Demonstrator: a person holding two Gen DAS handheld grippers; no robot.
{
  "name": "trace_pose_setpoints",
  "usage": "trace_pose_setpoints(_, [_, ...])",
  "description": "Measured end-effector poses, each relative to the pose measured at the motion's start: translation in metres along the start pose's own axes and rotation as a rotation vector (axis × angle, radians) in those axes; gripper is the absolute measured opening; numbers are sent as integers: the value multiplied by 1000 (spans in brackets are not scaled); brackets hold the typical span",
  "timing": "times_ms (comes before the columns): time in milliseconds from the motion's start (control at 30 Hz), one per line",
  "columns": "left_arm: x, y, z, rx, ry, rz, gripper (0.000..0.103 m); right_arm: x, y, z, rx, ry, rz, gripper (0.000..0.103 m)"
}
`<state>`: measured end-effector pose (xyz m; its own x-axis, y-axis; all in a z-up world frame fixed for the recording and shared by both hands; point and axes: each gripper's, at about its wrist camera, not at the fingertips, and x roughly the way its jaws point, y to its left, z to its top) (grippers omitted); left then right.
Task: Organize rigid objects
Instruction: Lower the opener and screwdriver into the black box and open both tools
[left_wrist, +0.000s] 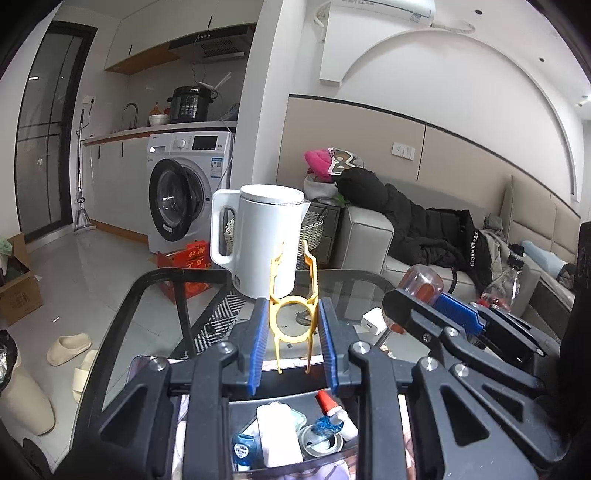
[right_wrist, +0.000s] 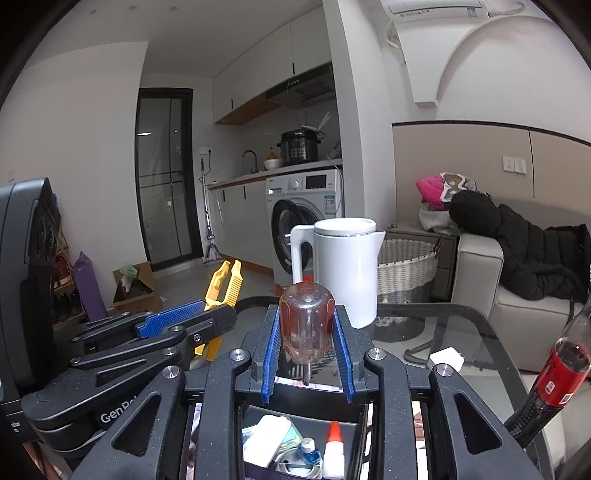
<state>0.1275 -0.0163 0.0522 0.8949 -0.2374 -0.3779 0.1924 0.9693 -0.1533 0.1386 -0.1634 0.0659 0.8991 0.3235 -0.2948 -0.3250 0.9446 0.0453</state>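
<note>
A dark glass table (left_wrist: 155, 317) stands in a small flat, with a washing machine (left_wrist: 188, 192) and kitchen counter behind it and a grey sofa (left_wrist: 369, 236) heaped with dark clothing to one side. A white electric kettle (left_wrist: 266, 236) sits upright near the table's far edge, and a white charger block (left_wrist: 373, 321) lies on the glass beyond the grippers.

The left gripper (left_wrist: 291, 336) is nearly closed, its blue pads clamped on the ring of a yellow plastic tool (left_wrist: 293, 295) (two long prongs rise from the ring toward the kettle; its purpose cannot be told). The tool is held clear above the table.

The right gripper (right_wrist: 306, 354), just beside the left, is likewise nearly closed: its blue pads grip the amber translucent handle of a screwdriver (right_wrist: 306, 321), handle uppermost and the metal shaft pointing down between the fingers.

Below both grippers lies an open dark box (right_wrist: 351, 410) holding small items: a white case (right_wrist: 266, 435), a red-capped glue bottle (right_wrist: 334, 450), and a small blue-capped bottle (right_wrist: 307, 448). A plastic cola bottle (right_wrist: 565, 362) leans at the right edge of the right wrist view.
</note>
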Motion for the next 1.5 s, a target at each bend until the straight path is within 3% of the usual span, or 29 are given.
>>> trace_pose_setpoints(200, [14,10,-2,-42,49,5,24,17,-8,-6,4,50,-4,27])
trace_pose_setpoints(367, [34,13,-7,-60,172,12,24,26,-12,-10,12,106,1,27])
trace_pose_setpoints(633, [64,7,-26,-36,381,-18,24,57,-20,-28,21,303,21,27])
trace_pose_setpoints(767, [75,2,-38,-3,464,12,24,75,-27,-44,54,421,26,27])
trace_pose_setpoints(933, [93,6,-60,-5,624,3,24,95,-32,-65,71,556,50,27])
trace_pose_setpoints(1100, [95,3,-73,32,691,22,24,105,-31,-83,82,659,66,27])
trace_pose_setpoints(1500, [77,1,-82,61,776,-35,24,89,-21,-95,56,756,137,27])
